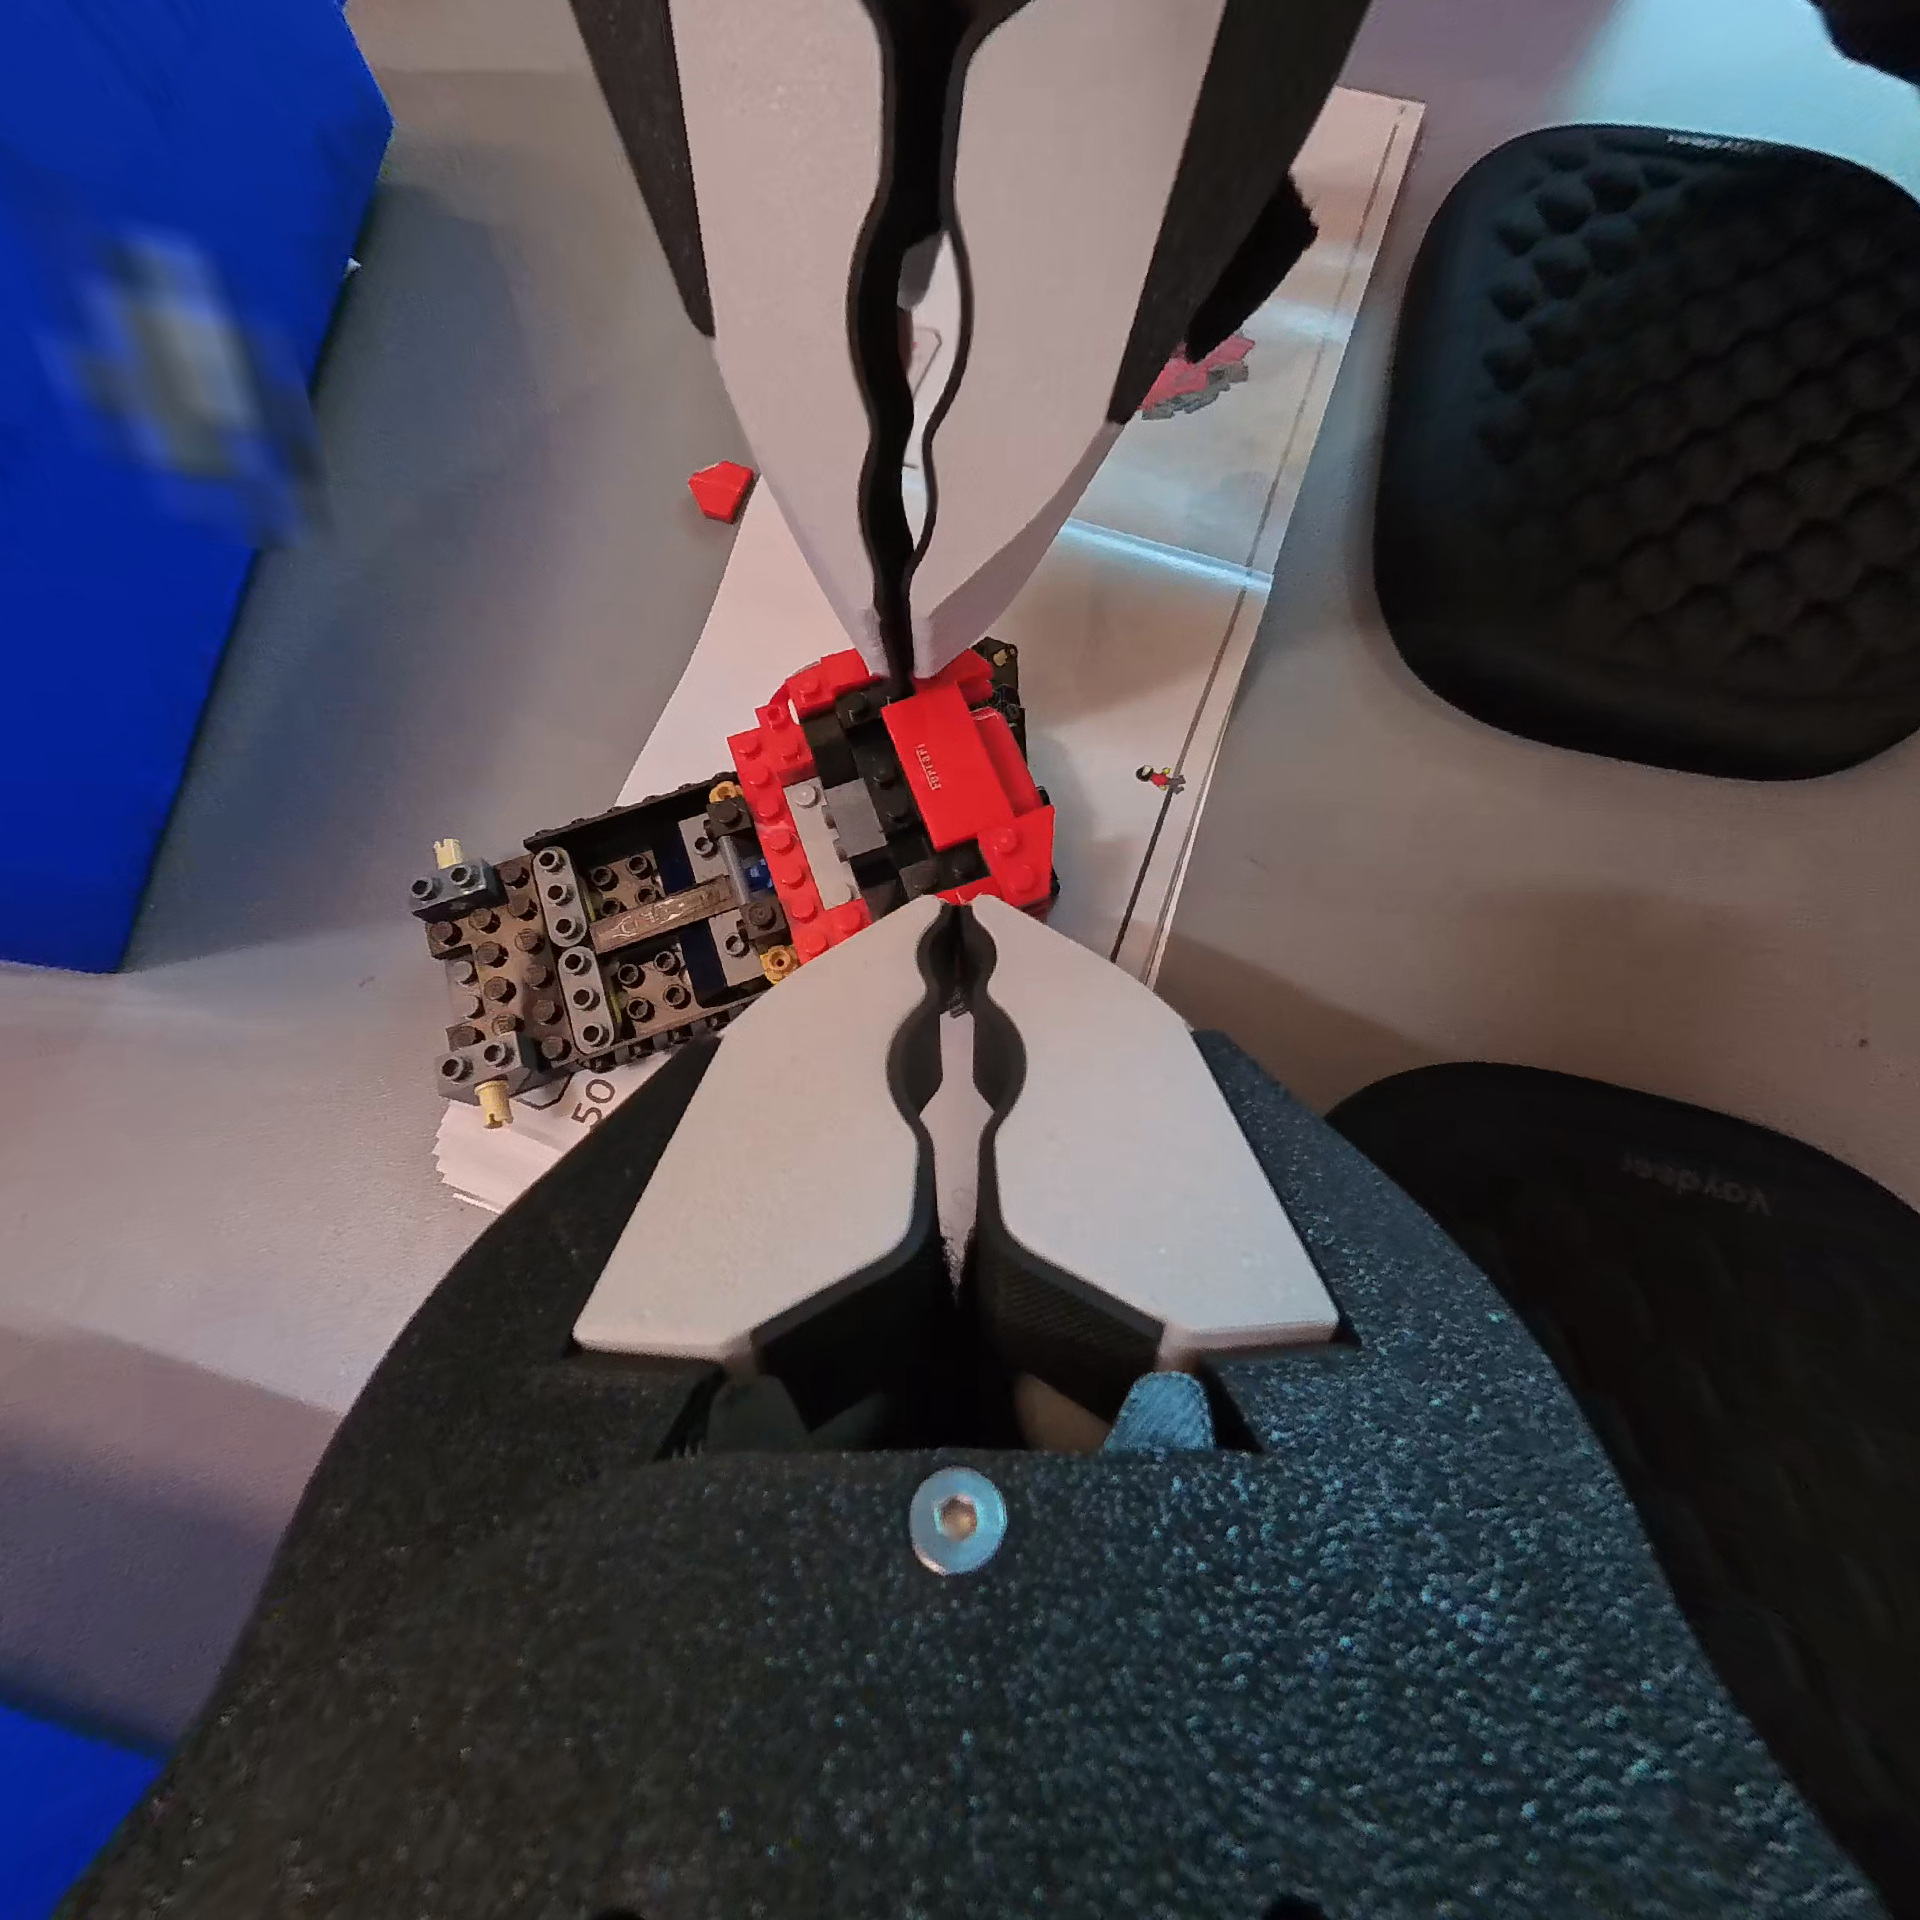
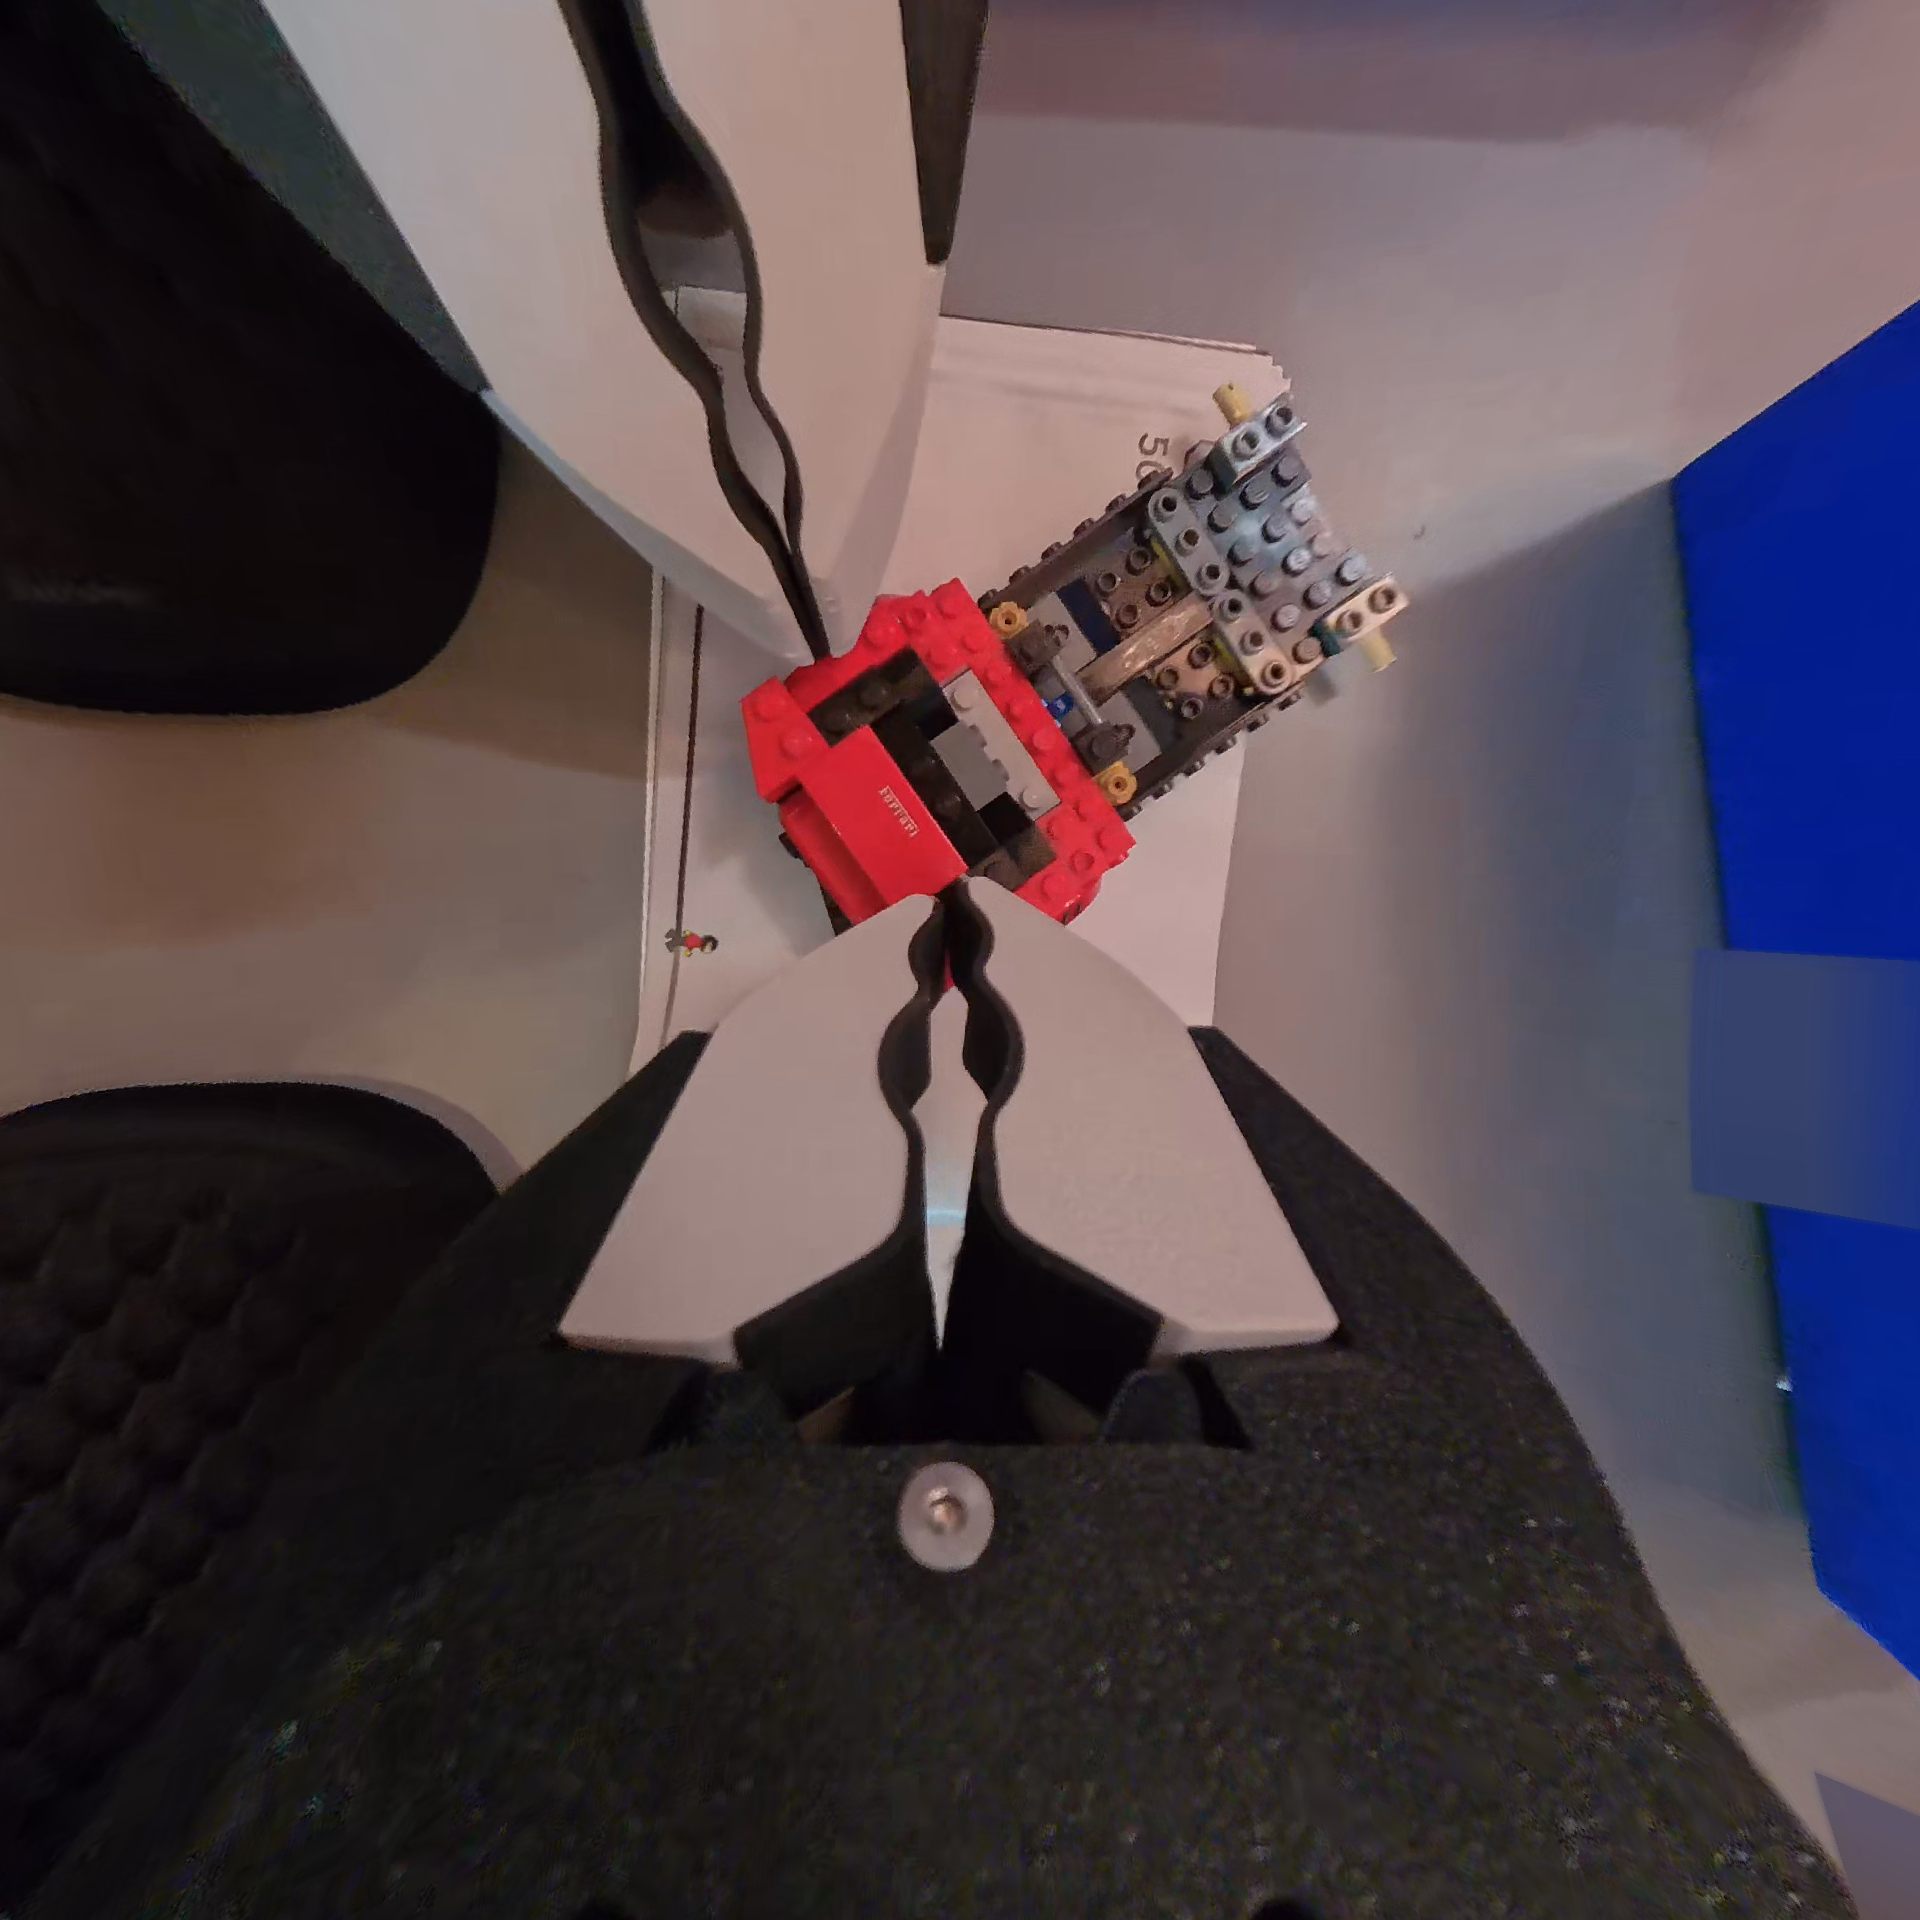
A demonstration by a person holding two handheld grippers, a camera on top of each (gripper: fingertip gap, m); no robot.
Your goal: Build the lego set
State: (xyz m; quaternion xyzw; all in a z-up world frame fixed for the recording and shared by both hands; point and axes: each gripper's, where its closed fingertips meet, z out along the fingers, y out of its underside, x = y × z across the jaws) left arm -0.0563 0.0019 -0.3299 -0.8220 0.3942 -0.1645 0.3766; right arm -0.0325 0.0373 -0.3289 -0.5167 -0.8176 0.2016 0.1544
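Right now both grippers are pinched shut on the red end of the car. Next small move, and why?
Probably press down gently with both. The left gripper and right gripper sit shut at opposite edges of the red body section, which looks tilted against the dark chassis on the instruction booklet. A loose red piece waits beside it, so seat this section first.

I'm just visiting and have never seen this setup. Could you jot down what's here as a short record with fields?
Model: half-built car, red rear body, dark grey studded chassis
Under it: booklet on a pale table
Left gripper: fingers closed, tips at the car's red end
Right gripper: fingers closed, tips at the opposite side of the red end
Loose part: small red piece by the booklet
Nearby: two black pads, blue box
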